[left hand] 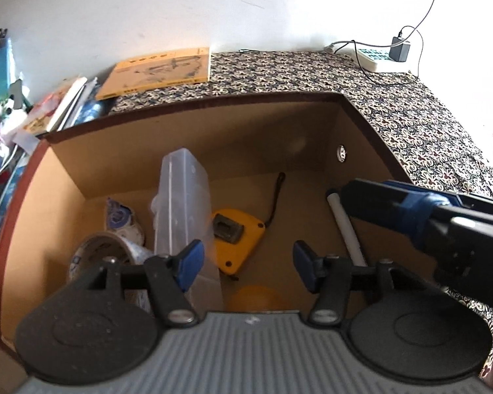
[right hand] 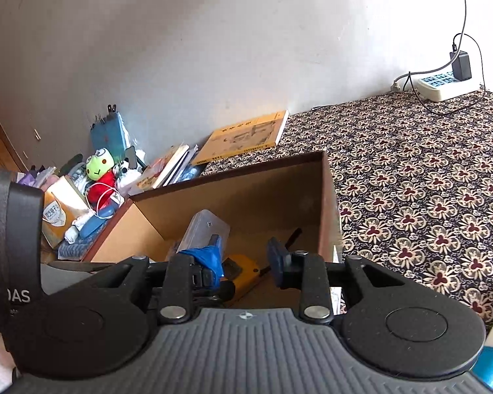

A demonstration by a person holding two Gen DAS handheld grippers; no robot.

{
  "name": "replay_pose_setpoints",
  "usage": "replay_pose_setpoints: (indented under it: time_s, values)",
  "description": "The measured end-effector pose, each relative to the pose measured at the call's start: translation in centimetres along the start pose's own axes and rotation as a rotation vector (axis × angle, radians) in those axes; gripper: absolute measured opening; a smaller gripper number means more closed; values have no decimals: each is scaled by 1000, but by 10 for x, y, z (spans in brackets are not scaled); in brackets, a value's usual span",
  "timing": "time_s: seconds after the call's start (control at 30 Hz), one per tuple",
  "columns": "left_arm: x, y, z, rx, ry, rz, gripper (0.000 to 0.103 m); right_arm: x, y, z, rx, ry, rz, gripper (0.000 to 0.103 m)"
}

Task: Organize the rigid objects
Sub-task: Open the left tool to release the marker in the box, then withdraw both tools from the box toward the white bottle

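Inside the cardboard box, the yellow tape measure lies at twelve o'clock from the left hand-held gripper, the nearer one, fingers spread and empty; the right hand-held gripper is likewise spread.

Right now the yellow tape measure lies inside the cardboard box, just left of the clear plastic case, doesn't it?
Not quite: the yellow tape measure does lie inside the cardboard box, but just right of the clear plastic case, as the left wrist view shows.
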State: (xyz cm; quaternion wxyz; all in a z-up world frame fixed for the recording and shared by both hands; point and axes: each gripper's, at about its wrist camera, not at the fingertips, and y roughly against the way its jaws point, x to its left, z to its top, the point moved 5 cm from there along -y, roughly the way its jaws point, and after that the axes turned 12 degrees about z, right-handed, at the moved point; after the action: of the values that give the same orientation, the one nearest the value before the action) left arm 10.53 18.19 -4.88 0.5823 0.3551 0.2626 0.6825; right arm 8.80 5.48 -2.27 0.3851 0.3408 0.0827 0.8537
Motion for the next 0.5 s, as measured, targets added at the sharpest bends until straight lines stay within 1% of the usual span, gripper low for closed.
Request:
replay_pose_setpoints:
  time_s: [0.2, 0.5]
  values:
    - [-5, 16, -7, 3, 20, 45, 60, -5, 15, 0, 0, -1, 22, 14]
    - [-19, 47, -8, -26, 58, 92, 63, -17, 38, 1, 5, -7, 60, 15]
